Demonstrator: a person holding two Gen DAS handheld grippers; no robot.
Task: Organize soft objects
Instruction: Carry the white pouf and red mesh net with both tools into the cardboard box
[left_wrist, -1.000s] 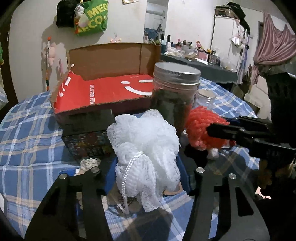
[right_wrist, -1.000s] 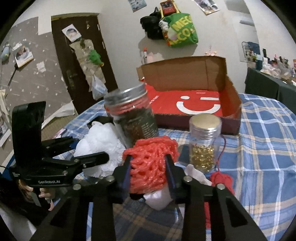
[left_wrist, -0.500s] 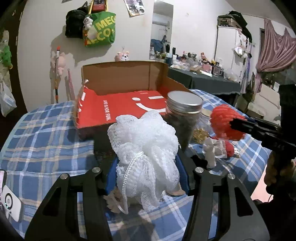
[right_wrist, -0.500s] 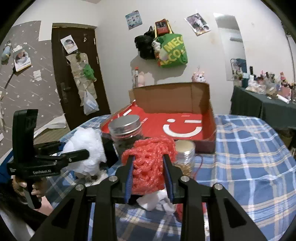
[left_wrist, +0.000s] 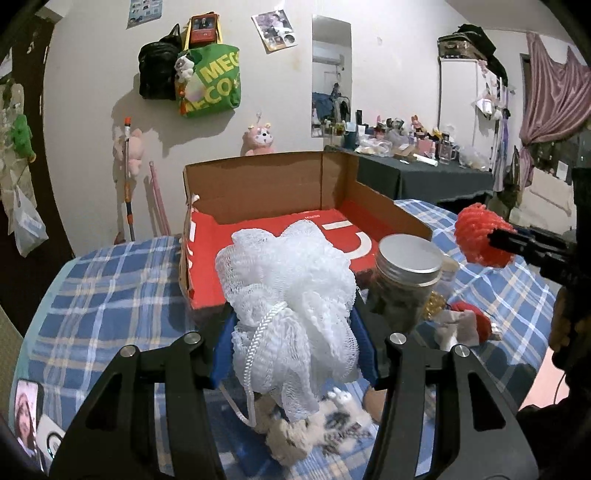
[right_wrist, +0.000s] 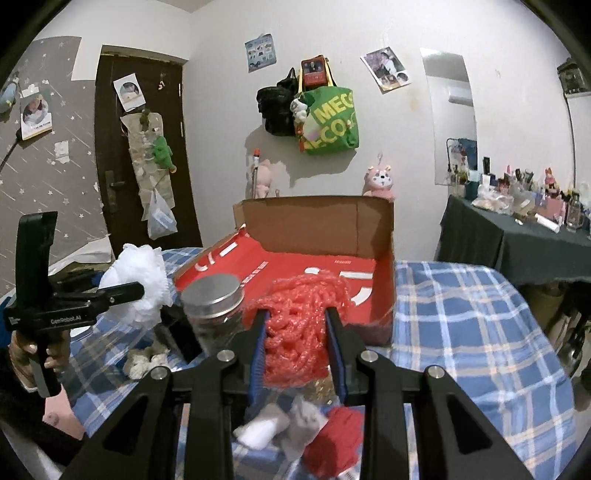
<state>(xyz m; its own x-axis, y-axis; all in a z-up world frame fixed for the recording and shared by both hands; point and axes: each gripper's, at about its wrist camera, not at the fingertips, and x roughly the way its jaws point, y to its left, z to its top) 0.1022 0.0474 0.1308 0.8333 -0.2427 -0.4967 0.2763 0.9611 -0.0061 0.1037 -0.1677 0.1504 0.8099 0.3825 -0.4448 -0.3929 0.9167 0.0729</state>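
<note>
A white mesh bath pouf (left_wrist: 291, 299) is clamped between the blue pads of the left gripper (left_wrist: 293, 343) at the centre of the left view; a red knitted scrubber (right_wrist: 299, 328) is gripped by the right gripper (right_wrist: 297, 354) at centre frame; behind both, an open cardboard box (left_wrist: 266, 192) with red lining is seen on the blue plaid tablecloth (right_wrist: 461, 317), beside a metal-lidded jar (left_wrist: 402, 280).

White wall (right_wrist: 221, 110), dark door (right_wrist: 122, 155), pink curtain (left_wrist: 554, 92).
</note>
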